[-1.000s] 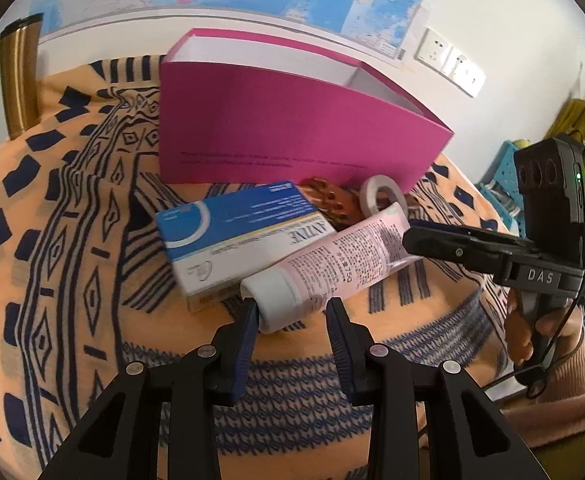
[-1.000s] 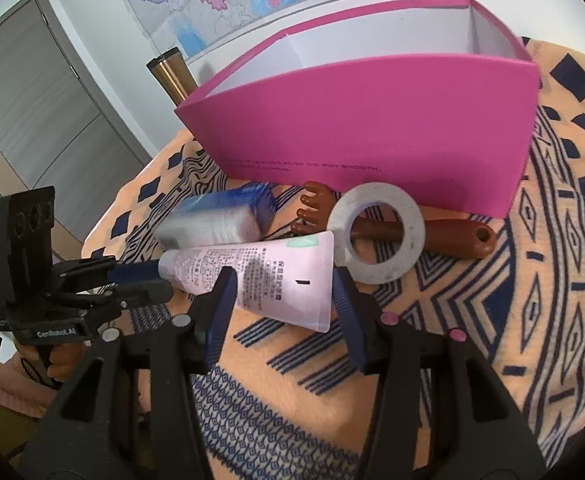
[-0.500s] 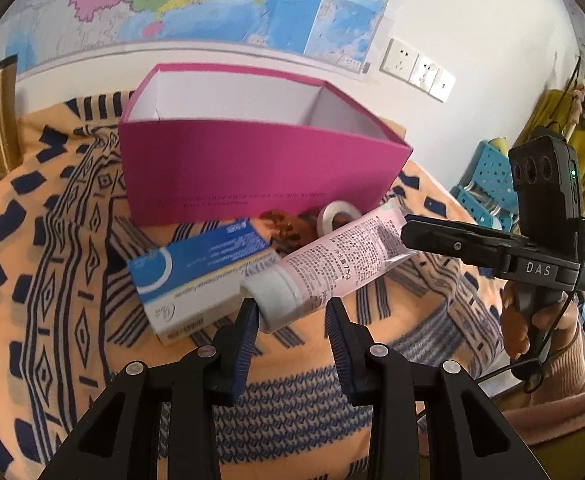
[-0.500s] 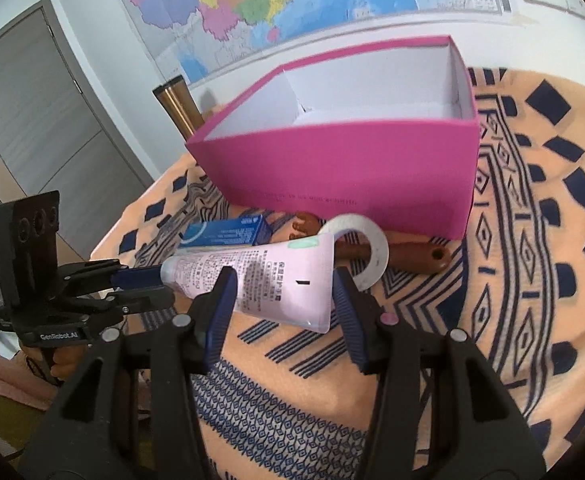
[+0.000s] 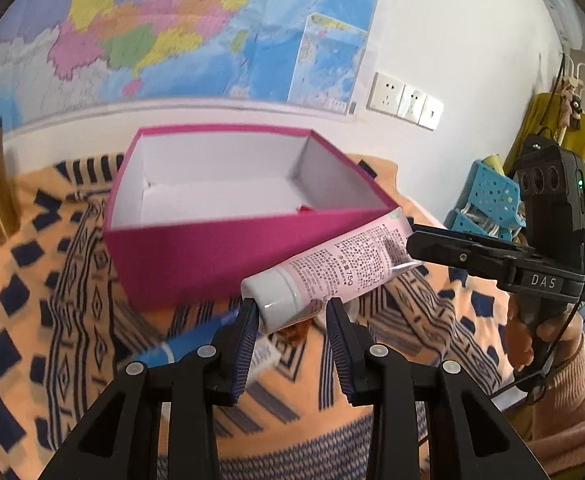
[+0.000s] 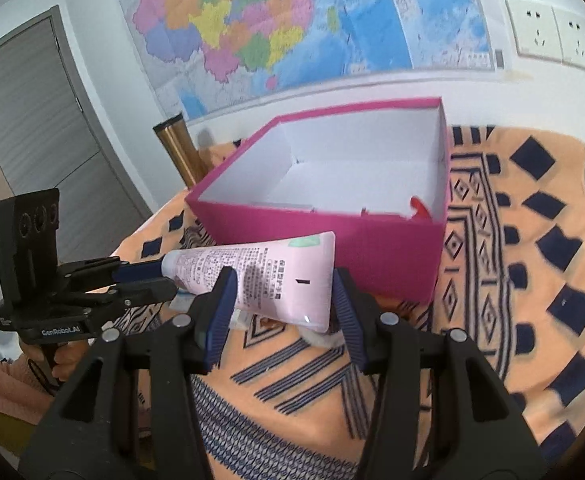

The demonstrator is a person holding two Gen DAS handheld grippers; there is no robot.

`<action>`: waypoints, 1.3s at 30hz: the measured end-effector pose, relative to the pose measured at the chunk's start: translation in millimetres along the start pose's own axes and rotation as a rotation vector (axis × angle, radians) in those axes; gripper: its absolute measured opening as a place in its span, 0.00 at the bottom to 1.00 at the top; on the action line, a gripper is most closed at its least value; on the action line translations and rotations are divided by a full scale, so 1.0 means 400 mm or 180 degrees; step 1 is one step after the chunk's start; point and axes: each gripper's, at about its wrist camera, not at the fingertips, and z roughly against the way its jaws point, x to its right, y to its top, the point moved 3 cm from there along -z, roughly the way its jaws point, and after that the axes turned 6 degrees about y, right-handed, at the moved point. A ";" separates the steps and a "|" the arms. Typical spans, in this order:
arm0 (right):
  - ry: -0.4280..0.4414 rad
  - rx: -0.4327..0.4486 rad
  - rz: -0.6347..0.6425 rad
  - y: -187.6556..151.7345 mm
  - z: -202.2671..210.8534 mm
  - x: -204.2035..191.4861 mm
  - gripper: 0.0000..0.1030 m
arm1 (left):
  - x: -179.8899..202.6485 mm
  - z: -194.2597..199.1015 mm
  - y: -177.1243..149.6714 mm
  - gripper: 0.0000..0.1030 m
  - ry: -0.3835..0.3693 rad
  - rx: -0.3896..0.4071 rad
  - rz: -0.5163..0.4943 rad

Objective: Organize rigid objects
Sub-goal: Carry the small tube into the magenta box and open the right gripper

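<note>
Both hand-held grippers are holding one pink tube (image 5: pixel 344 268) above the patterned worktop (image 6: pixel 512 280): left hand-held gripper (image 5: pixel 292 312) gripping its cap, right hand-held gripper (image 6: pixel 284 292) its flat end, before the magenta box (image 5: pixel 196 264).

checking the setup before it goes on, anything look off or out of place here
Nothing is spilled or damaged. The one unusual thing: the pink tube hangs above the cloth, near the pink box, held at its cap end by the left gripper and at its flat end by the right gripper.

The bench (image 6: pixel 532 240) is covered by an orange cloth with navy patterning. A pink open box (image 5: pixel 212 256) and a blue-and-white carton (image 5: pixel 180 344) rest on it.
</note>
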 end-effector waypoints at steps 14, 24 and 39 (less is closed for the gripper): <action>-0.0150 0.0239 0.0057 0.102 0.012 0.041 0.50 | -0.003 -0.046 0.119 0.33 -0.0019 0.0164 -0.0082; -0.0224 0.0301 0.0017 0.130 0.014 0.070 0.50 | 0.011 -0.070 0.154 0.33 0.0012 0.0205 -0.0142; -0.0298 0.0266 -0.0016 0.152 -0.017 0.106 0.50 | -0.005 -0.116 0.186 0.33 0.0055 0.0167 -0.0154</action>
